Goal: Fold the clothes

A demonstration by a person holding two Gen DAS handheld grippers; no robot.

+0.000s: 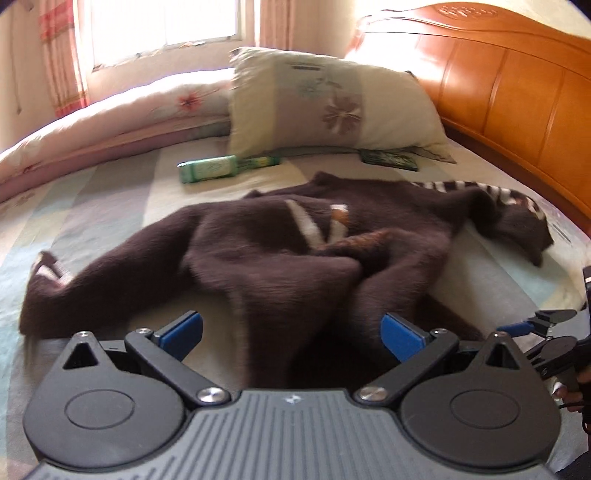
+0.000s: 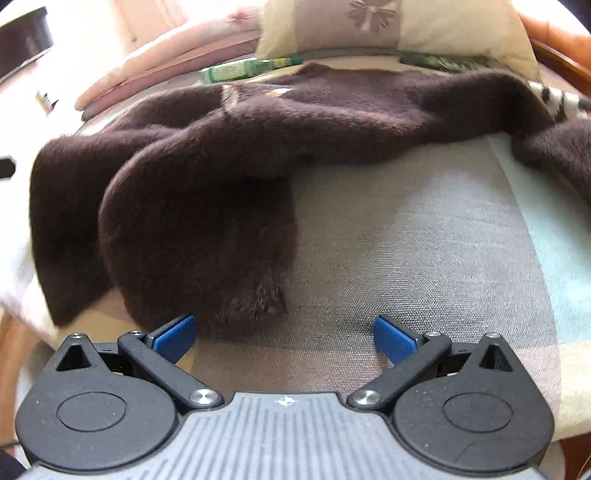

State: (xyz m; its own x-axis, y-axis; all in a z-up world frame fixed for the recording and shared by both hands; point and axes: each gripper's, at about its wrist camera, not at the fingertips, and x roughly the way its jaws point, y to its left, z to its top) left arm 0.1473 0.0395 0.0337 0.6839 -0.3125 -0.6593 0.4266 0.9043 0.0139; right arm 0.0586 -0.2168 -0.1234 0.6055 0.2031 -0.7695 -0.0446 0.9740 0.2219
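Dark brown fuzzy sweater (image 1: 280,258) lies crumpled on bed (image 1: 110,206); left claw (image 1: 291,332) and right claw (image 2: 284,338) both released, empty.

Bright window (image 1: 162,22) with checked curtains (image 1: 61,55); orange wooden headboard (image 1: 517,92); floral pillow (image 1: 332,107) on striped bed (image 1: 110,199).

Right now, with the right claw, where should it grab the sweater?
Probably the rounded lobe of the sweater nearest the open right claw. Come straight forward and low along the bedsheet: that edge lies flat, just ahead, near its left pad.
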